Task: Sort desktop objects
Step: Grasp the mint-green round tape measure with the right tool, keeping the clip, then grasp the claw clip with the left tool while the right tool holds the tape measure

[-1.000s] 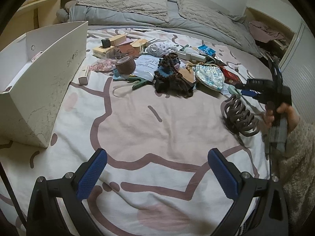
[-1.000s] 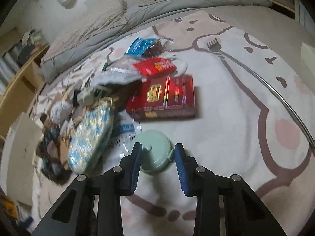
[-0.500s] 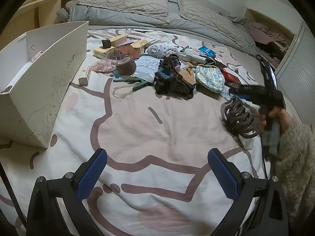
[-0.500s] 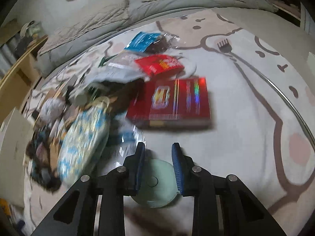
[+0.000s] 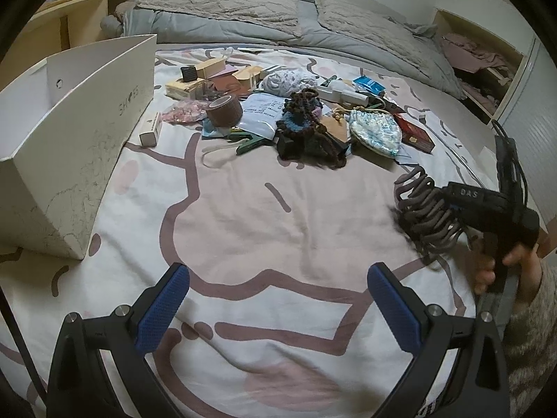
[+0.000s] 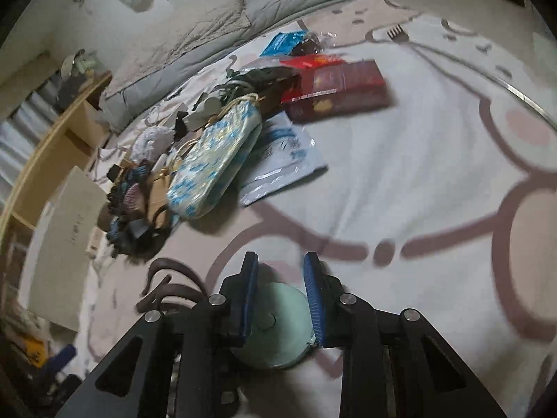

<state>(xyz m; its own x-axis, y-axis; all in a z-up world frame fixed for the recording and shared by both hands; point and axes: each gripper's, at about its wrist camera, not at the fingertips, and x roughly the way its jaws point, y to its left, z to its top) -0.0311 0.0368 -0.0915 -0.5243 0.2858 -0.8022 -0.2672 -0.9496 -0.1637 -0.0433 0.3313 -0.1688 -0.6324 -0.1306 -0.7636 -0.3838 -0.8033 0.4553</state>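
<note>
- Bedspread point(image 5: 278, 230), pink outline print: clutter heaped mid-bed twd pillows.
- White box point(image 5: 80, 132) at left edge.
- L gripper point(image 5: 278, 299): fingers wide apart, nothing between.
- R gripper point(image 6: 281, 296): pads clamped on mint-green round case point(image 6: 275, 327), nr right edge.

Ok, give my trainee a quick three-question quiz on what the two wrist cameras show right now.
1. True or false: the left hand-held gripper holds something.
2. What is between the right hand-held gripper's pads? A) red box B) mint-green round case C) brown hair claw
3. Fill in: the white storage box stands at the ____ side of the left wrist view.

Key: 1 false, its jaws stand wide open over the blanket. 2 B, the mint-green round case. 3 left.
</note>
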